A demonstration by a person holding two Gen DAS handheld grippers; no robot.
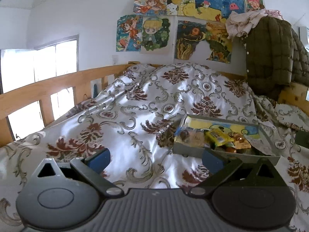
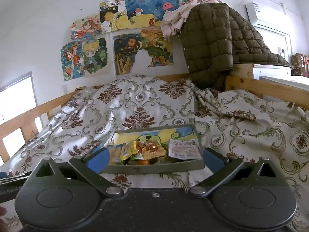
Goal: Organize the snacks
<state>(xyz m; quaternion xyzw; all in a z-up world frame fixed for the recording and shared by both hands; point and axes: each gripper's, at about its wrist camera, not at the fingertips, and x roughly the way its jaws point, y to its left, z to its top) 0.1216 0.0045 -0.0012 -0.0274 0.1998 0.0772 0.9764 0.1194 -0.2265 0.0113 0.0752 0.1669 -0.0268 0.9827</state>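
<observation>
A grey shallow tray (image 2: 154,169) with a yellow and blue cartoon lining lies on the patterned bedspread, holding several snack packets: a yellow packet (image 2: 128,150), an orange-gold packet (image 2: 153,151) and a white and pink packet (image 2: 182,149). My right gripper (image 2: 154,160) is open, its blue pads at either side of the tray's near wall, nothing between them. In the left wrist view the same tray (image 1: 188,150) sits to the right, with a yellow packet (image 1: 218,137) and a gold packet (image 1: 241,142) inside. My left gripper (image 1: 155,160) is open over bare bedspread, left of the tray.
The floral bedspread (image 1: 135,116) is rumpled and rises into a mound behind the tray. A wooden bed rail (image 1: 38,89) runs along the left. A brown quilted jacket (image 2: 210,42) hangs over the rail at the back right. Drawings cover the wall.
</observation>
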